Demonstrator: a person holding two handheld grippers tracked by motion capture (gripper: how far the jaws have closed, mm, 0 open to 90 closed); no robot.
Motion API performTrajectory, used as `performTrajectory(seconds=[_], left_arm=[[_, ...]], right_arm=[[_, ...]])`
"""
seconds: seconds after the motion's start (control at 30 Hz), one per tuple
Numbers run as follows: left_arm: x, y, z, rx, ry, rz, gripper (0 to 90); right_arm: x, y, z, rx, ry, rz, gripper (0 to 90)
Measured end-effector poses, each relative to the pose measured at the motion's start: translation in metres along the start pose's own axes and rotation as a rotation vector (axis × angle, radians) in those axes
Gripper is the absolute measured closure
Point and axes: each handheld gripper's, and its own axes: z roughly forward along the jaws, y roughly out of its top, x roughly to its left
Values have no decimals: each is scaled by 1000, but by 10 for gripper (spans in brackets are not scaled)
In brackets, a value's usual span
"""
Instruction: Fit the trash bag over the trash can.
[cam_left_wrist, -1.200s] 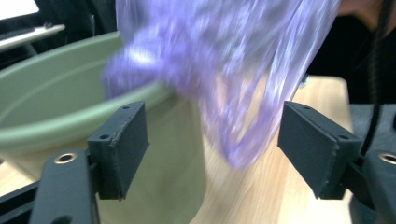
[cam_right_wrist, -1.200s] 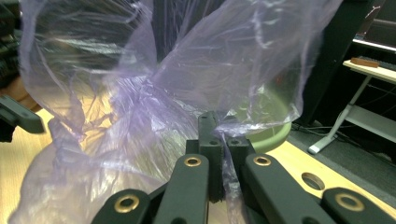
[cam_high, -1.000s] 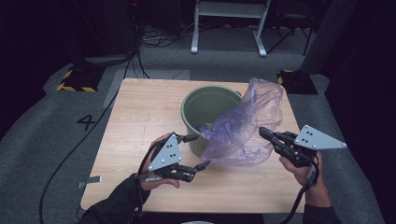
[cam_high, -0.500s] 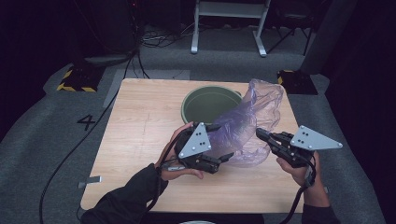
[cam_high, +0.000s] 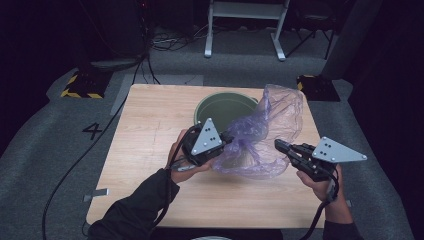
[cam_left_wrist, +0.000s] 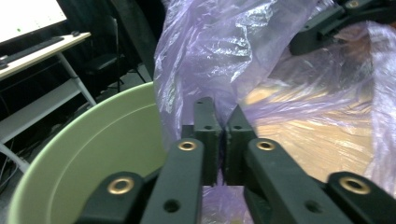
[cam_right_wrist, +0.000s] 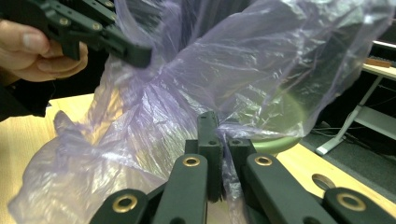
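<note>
Bag: thin purple plastic film, see-through, crinkled, glossy. Bucket: green plastic, smooth, matt. Tabletop: pale wood, visible grain. Left gripper, right gripper: black matt plastic, brass-coloured rivets.

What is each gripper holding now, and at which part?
Both hold the purple plastic bag: left gripper pinches its film near the green bucket, right gripper its edge.

Both grippers, the left gripper and the right gripper, are black, each topped by a grey three-cornered plate with small dark holes. Brass-coloured rivets sit on the black jaw linkages. Dark sleeves cover both forearms; black cables trail from each unit.
</note>
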Motion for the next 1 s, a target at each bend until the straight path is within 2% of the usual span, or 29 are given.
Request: performTrajectory(seconds=[0.23, 0.37, 0.47, 0.5, 0.53, 0.7, 0.87, 0.93, 1.0], left_arm=[[19, -20, -23, 5, 46, -51, 891], [30, -38, -33, -1, 67, -113, 890], [36, -52, -39, 6, 80, -137, 889], [37, -57, -40, 13, 99, -131, 885], [40, -62, -42, 16, 105, -144, 885], [52, -78, -43, 25, 121, -195, 874], [63, -88, -36, 38, 124, -225, 884], [65, -90, -34, 38, 125, -228, 881], [65, -90, -33, 40, 122, -222, 879]], right_arm=[[-1, -9, 5, 18, -11, 21, 888], [-3, -15, 11, 46, -29, 39, 888], [-5, -19, 15, 65, -46, 43, 889], [-6, -20, 16, 74, -51, 42, 889], [-6, -21, 18, 81, -58, 38, 888], [-12, -28, 25, 118, -77, 47, 890], [-22, -35, 34, 162, -108, 51, 897], [-27, -37, 36, 169, -121, 61, 856], [-28, -38, 36, 167, -127, 59, 746]])
